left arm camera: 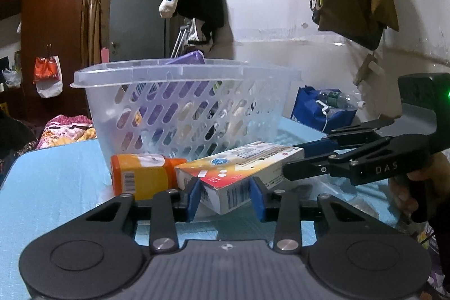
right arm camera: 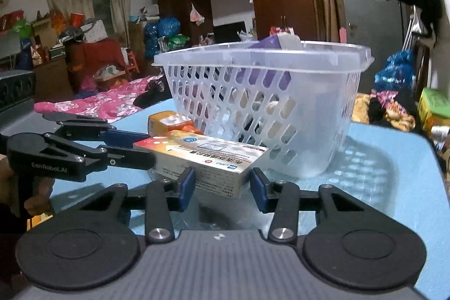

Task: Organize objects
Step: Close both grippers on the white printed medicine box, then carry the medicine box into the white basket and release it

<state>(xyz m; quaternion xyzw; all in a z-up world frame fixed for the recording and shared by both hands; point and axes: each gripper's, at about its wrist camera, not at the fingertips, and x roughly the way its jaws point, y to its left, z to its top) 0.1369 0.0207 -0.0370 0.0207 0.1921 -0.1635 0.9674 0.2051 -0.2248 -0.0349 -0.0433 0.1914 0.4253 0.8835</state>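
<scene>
The medicine box (left arm camera: 239, 173) lies on the blue table (left arm camera: 56, 182), just in front of the clear slotted basket (left arm camera: 182, 108), with the orange bottle (left arm camera: 143, 173) on its side next to it. Both grippers bracket the box at opposite ends: the left gripper (left arm camera: 225, 197) and the right gripper (right arm camera: 222, 184) each stand open, pads (right arm camera: 187, 183) beside the carton but apparently not pressing. Best to close one squarely across the narrow faces, release the other, then lift clear of the basket rim before lowering inside.
</scene>
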